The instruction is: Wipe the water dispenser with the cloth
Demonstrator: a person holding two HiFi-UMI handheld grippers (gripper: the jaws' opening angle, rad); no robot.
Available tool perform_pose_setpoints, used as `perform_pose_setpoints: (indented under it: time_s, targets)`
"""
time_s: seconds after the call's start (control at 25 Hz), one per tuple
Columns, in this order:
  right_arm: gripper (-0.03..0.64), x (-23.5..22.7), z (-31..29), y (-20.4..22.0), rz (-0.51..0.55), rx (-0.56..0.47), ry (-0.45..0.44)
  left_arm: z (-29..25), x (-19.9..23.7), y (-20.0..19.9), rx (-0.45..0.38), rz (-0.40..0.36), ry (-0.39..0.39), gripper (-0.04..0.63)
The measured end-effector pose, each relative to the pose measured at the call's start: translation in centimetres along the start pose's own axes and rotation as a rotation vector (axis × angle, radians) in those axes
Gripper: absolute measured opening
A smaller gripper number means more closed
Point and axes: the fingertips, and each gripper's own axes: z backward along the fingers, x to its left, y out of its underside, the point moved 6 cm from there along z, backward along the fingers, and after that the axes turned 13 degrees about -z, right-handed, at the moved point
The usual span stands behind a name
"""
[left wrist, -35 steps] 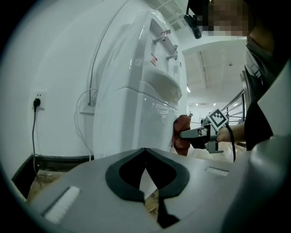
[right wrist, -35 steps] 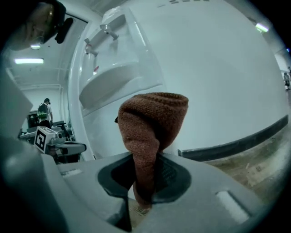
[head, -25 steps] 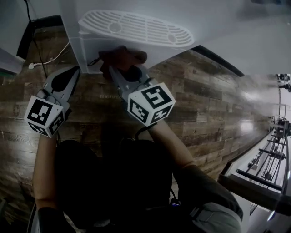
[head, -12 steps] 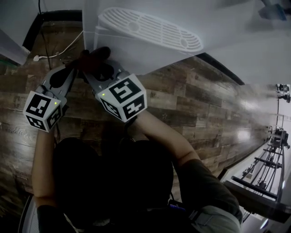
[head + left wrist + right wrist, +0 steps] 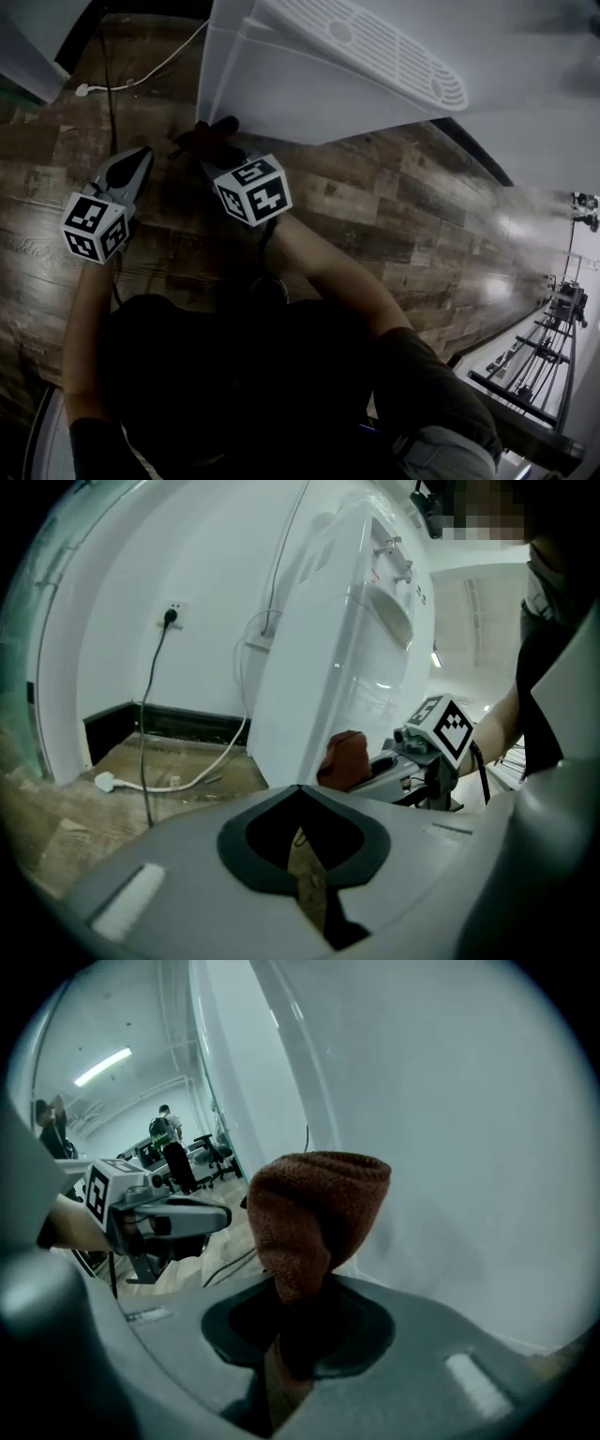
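The white water dispenser (image 5: 309,80) rises at the top of the head view, its slotted drip tray (image 5: 375,52) facing me. My right gripper (image 5: 208,150) is shut on a rust-brown cloth (image 5: 211,136), which presses against the lower left corner of the cabinet. In the right gripper view the cloth (image 5: 317,1206) bulges out of the jaws against the white side panel (image 5: 450,1147). My left gripper (image 5: 131,167) hangs just left of it, shut and holding nothing. From the left gripper view, the cloth (image 5: 345,758) and the right gripper (image 5: 412,747) show at the dispenser's (image 5: 347,649) foot.
A white cable and plug (image 5: 89,89) lie on the wooden floor (image 5: 394,225) left of the dispenser, below a wall socket (image 5: 172,616). A black baseboard (image 5: 169,724) runs along the wall. Metal racks (image 5: 562,309) stand far right. People (image 5: 167,1124) stand in the distance.
My right gripper has carried the cloth leftward along the dispenser's base, from under the drip tray to the left corner. The left gripper has stayed close beside it.
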Motion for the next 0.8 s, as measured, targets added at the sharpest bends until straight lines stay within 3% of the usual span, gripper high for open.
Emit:
perform_pose_setpoints:
  time_s: [0.16,0.28,0.52,0.64,0.8]
  targets:
    - [0.060,-0.9,-3.1,1.1,0.045,0.106,0.008,-1.4,-1.6,1.3,0.033,-0.011,0.095,0.017]
    - [0.060,-1.9,-4.8,0.7,0.025,0.128,0.027,-1.2,-2.1,1.9,0.029,-0.004,0.115,0.017]
    - [0.060,-2.6,-5.2,-0.7,-0.023,0.101,0.059,-0.4,-1.2,2.2,-0.005,0.052,0.060,0.017]
    - [0.060,-1.4,-3.9,-2.1,-0.042,0.072,0.032,0.0,-0.4,0.7,-0.055,0.077,0.016,0.017]
    - [0.060,1.1,-0.2,-5.3,-0.090,0.039,0.009,2.0,-0.3,-2.9,-0.053,0.080,-0.028,0.017]
